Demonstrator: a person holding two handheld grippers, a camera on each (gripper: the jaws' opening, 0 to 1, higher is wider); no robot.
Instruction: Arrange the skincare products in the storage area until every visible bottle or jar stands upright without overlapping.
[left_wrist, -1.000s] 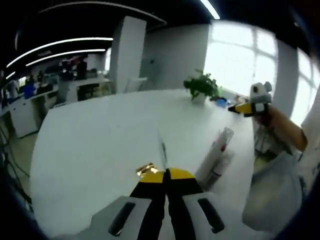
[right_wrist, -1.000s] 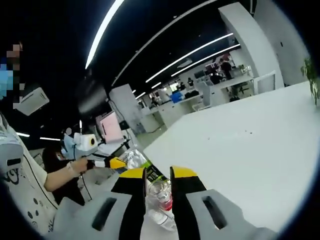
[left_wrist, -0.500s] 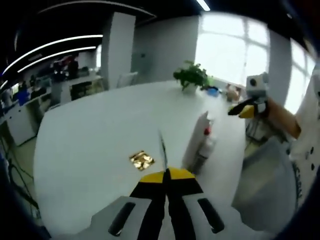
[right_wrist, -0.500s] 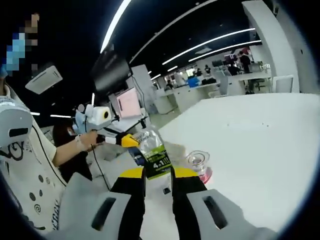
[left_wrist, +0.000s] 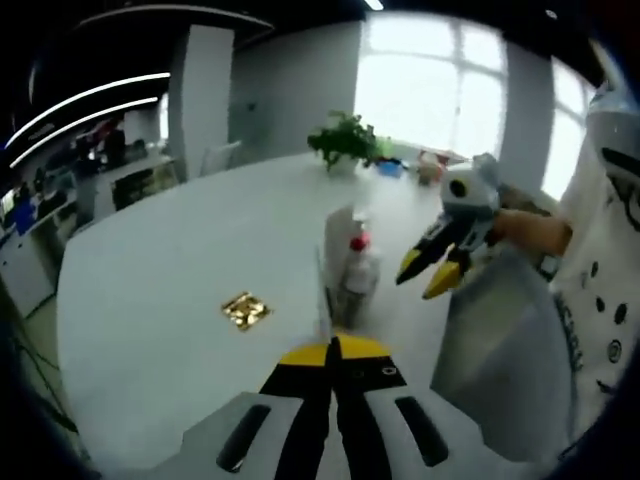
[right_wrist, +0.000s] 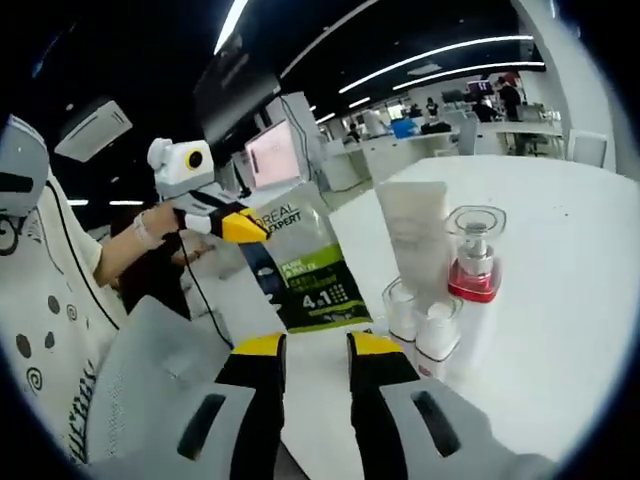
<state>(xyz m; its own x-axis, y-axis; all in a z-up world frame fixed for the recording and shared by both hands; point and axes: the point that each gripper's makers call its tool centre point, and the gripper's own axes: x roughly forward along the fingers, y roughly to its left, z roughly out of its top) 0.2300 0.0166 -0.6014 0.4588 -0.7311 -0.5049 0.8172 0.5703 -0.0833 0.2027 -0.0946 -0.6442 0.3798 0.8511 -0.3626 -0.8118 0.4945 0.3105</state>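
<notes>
In the left gripper view, the left gripper (left_wrist: 331, 352) is seen at bottom centre, jaws pressed together on a thin flat sachet (left_wrist: 323, 300) standing edge-on, long axis vertical. The gold packet (left_wrist: 245, 310), half a second ago just above the jaws, is now seen left of centre on the table (left_wrist: 150, 290).

In the right gripper view, the right gripper (right_wrist: 309, 352) has its jaws spread, empty; the sachet previously between them is now held by the left gripper (right_wrist: 250, 228) at centre left. The tube (right_wrist: 418, 258) and pump bottle (right_wrist: 471, 275) stand upright, touching, right of centre.
</notes>
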